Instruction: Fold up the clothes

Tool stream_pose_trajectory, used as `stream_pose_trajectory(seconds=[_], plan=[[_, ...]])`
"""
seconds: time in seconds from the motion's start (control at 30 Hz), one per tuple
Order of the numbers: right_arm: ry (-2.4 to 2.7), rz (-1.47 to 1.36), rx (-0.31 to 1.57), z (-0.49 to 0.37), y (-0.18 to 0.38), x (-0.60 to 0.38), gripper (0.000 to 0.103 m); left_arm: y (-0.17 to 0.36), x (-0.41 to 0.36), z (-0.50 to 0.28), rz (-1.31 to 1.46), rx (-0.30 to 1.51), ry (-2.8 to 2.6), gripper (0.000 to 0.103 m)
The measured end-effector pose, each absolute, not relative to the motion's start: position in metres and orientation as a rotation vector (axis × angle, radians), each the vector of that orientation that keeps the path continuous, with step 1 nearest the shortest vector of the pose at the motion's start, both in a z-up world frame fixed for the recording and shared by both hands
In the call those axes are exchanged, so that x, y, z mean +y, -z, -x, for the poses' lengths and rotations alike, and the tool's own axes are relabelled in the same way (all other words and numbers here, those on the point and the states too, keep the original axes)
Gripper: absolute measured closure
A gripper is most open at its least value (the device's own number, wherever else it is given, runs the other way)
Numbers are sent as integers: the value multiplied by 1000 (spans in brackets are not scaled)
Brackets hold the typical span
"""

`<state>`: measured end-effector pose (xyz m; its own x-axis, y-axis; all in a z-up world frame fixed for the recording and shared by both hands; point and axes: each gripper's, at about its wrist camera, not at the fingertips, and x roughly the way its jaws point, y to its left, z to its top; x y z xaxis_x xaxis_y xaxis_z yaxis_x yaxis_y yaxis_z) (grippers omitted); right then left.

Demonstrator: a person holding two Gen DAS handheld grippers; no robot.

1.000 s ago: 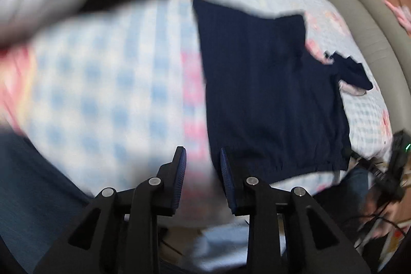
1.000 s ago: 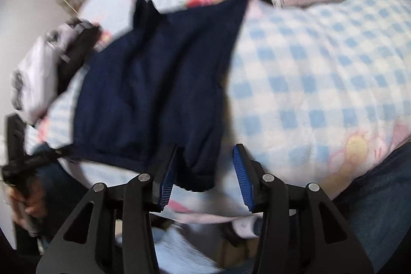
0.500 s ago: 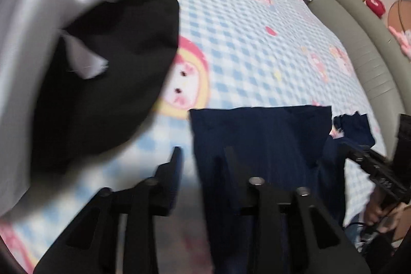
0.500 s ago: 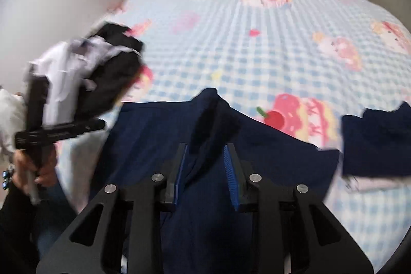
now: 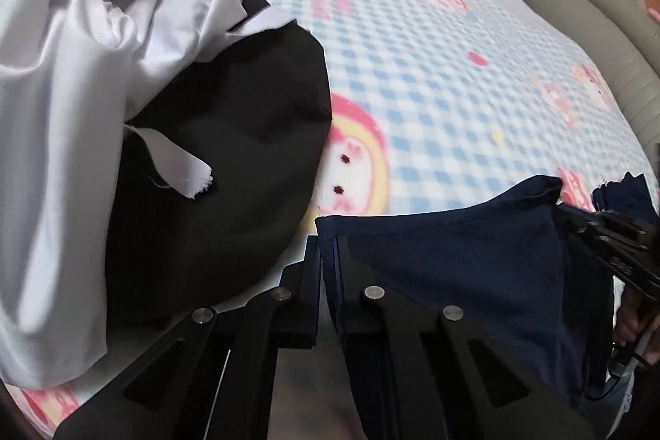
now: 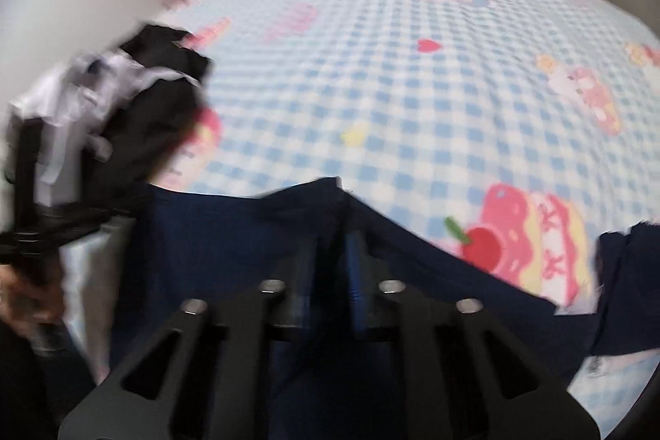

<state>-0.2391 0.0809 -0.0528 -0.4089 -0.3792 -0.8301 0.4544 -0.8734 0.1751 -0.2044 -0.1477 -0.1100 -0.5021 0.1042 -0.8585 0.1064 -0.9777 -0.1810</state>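
Note:
A navy blue shirt [image 5: 462, 258] lies on a blue checked blanket [image 5: 433, 69] at the near edge of the bed. My left gripper [image 5: 328, 258] is shut on the shirt's left corner. My right gripper [image 6: 332, 254] is shut on a raised fold of the same shirt [image 6: 231, 242] further right; that view is blurred. The right gripper also shows at the right edge of the left wrist view [image 5: 614, 246], with the shirt edge stretched between the two.
A heap of white [image 5: 62, 77] and black [image 5: 231, 151] clothes lies just left of the shirt. More navy cloth [image 6: 627, 275] lies at the right. A grey padded headboard [image 5: 590, 11] runs along the far right.
Both grippers have moved forward onto the shirt's edge and closed on it. The fabric has lifted off the blanket between them.

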Motion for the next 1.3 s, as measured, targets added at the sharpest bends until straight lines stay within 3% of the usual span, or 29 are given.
stream_pose_trajectory(seconds=[0.2, 0.27, 0.37, 0.53, 0.67, 0.83, 0.9, 0.93, 0.97, 1.0, 1.07, 1.3], plan=[[2251, -1285, 95, 243, 47, 77, 89, 123, -169, 201, -1574, 452, 2721, 86], [2240, -1274, 91, 245, 46, 75, 77, 126, -179, 200, -1559, 545, 2732, 85], [2187, -1293, 130, 250, 52, 65, 74, 137, -182, 204, -1592, 623, 2729, 86], [2123, -1336, 175, 252, 72, 45, 74, 133, -167, 201, -1613, 283, 2569, 94], [2118, -1321, 229, 246, 75, 36, 74, 126, -169, 195, -1566, 290, 2604, 89], [2117, -1371, 157, 264, 87, 35, 65, 137, -192, 197, -1588, 560, 2668, 87], [2123, -1403, 147, 272, 97, 33, 67, 142, -202, 198, -1598, 688, 2697, 90], [2120, -1419, 126, 276, 101, 35, 73, 140, -204, 197, -1583, 715, 2712, 92], [2125, -1410, 83, 277, 100, 39, 89, 138, -207, 195, -1568, 743, 2726, 94], [2133, -1395, 55, 278, 97, 42, 94, 132, -207, 192, -1530, 717, 2743, 95], [2156, -1360, 4, 279, 88, 48, 99, 125, -204, 188, -1498, 645, 2745, 96], [2215, -1276, -10, 288, 70, 48, 100, 113, -208, 183, -1430, 541, 2730, 96]])
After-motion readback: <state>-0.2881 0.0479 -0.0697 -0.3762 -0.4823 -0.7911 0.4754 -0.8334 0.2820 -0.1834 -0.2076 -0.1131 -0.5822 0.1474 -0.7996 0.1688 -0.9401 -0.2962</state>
